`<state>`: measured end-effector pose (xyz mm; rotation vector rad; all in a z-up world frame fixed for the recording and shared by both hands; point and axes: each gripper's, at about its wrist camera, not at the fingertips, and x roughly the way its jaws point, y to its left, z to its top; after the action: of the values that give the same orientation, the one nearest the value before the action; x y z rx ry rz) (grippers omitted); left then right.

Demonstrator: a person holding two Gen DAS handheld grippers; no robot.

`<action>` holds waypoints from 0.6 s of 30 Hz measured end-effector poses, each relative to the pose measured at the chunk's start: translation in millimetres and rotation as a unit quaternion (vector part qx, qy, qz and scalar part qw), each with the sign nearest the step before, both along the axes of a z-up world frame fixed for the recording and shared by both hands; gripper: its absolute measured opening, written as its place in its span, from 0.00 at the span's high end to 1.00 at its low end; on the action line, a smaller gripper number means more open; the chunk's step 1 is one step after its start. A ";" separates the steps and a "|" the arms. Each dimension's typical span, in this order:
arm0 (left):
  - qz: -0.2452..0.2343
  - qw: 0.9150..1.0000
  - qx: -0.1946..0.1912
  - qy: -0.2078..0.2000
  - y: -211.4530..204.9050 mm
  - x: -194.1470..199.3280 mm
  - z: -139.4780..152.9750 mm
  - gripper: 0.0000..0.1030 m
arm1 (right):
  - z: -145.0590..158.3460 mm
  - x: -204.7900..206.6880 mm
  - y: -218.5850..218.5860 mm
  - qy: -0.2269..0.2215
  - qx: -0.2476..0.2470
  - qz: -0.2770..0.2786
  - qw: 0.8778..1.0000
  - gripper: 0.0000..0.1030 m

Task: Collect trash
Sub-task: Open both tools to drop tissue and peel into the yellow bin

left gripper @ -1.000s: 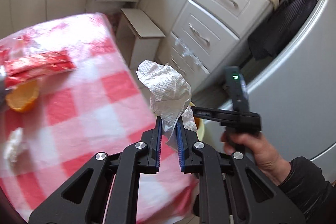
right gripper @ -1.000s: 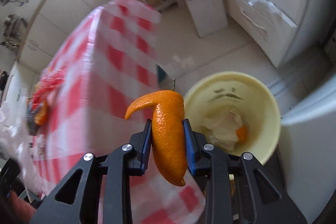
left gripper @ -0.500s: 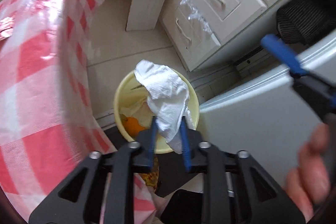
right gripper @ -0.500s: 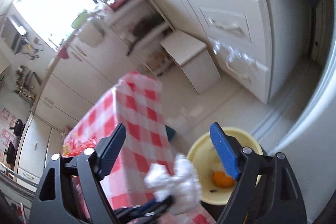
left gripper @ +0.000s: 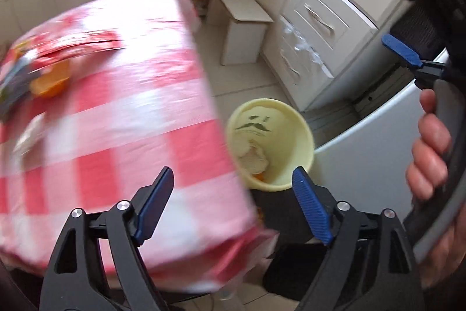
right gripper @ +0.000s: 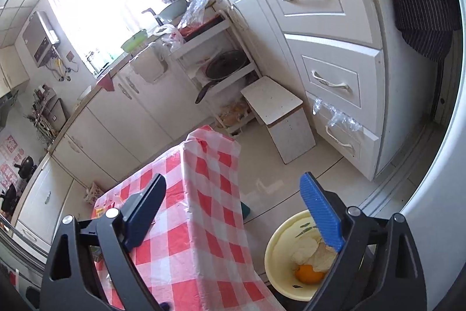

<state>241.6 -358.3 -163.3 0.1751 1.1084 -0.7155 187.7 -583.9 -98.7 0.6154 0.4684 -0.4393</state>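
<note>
Trash: crumpled white paper napkin (right gripper: 308, 251) and curled orange peel (right gripper: 309, 273) now lie together in the bottom of the pale yellow plastic bin (left gripper: 303, 136), which stands on the floor just beside the table's corner.
Table, left side: red-and-white checked plastic tablecloth (left gripper: 116, 118) carries more rubbish at its far left: a red foil snack wrapper (left gripper: 78, 47), another piece of orange peel (left gripper: 51, 80) touching it, and a blurred white scrap (left gripper: 29, 133) nearer the edge.
Left gripper (left gripper: 233, 206): released; its blue pads have just been spreading apart and nothing sits between them. A second ago they pinched the napkin over the tablecloth; that napkin is now in the bin.
Bin, from the right wrist: napkin rests on top, peel showing at its lower edge.
Right gripper (right gripper: 236, 212): released and empty, its jaws having just been opening. A second ago it held the peel close above the bin; it now looks out from higher up, across the kitchen and the table's far end.
Person's hand (left gripper: 431, 153): wrapped round the right gripper's handle at the right edge of the left wrist view.
Meaning for the task: two pieces are delivered and both tools are free; by my reading the job is partway done, and the wrapper, peel and scrap on the table come next.
</note>
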 end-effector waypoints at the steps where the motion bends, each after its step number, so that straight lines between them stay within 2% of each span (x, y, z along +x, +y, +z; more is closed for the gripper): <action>1: 0.017 1.000 0.004 -0.009 22.7 -1.7 5.3 0.20 | 4.0 2.2 10.7 -0.001 -0.008 0.010 1.000 0.12; 5: 0.097 0.994 0.021 -0.041 103.2 -1.8 21.7 0.20 | 18.9 -1.0 64.1 -0.013 -0.069 0.052 0.996 0.09; 8: 0.152 0.985 0.028 -0.081 160.3 -5.8 41.4 0.20 | 21.7 -11.6 110.2 -0.025 -0.103 0.081 0.991 0.09; 12: 0.198 0.970 0.025 -0.138 215.6 -15.3 69.4 0.18 | 22.1 -28.5 165.6 -0.043 -0.142 0.114 0.982 0.09; 18: 0.232 0.951 0.026 -0.203 268.6 -38.6 99.3 0.15 | 24.9 -47.8 222.5 -0.080 -0.188 0.138 0.969 0.08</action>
<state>203.0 -89.7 -64.1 0.0932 0.7316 -0.2113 139.9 -361.3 -73.8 0.2111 0.2988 -0.2004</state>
